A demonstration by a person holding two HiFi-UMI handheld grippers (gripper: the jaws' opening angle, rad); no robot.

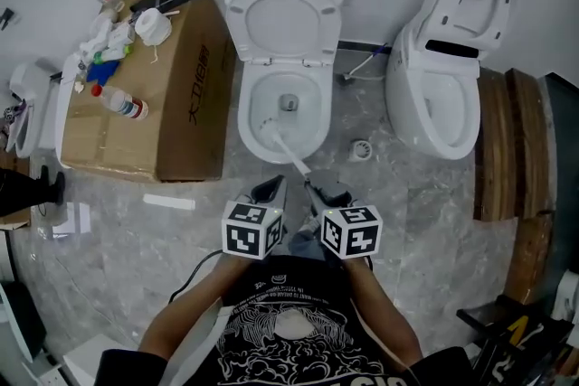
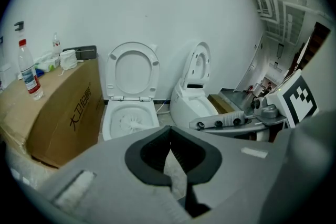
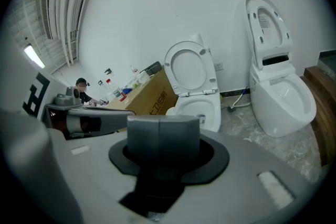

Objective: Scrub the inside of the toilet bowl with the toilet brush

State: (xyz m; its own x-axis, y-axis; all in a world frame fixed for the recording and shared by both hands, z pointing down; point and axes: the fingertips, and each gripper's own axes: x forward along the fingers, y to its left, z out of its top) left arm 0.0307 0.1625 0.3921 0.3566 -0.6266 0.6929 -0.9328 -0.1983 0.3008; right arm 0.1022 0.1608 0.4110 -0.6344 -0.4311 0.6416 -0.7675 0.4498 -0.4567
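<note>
1. Two grippers: the left gripper (image 1: 271,186) is clenched on nothing; the right gripper (image 1: 317,188) clamps the brush (image 1: 286,149) handle.
2. Brush head sits inside the toilet (image 1: 246,117) bowl straight ahead.
3. Box (image 1: 181,104) with bottle (image 1: 122,102) ahead-left; second toilet (image 1: 425,104) ahead-right.

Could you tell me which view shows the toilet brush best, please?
The head view: the toilet brush shows whole, head in the toilet bowl, handle reaching the right gripper. The left gripper view shows only its bristled head; in the right gripper view the fingers hide most of it.
</note>
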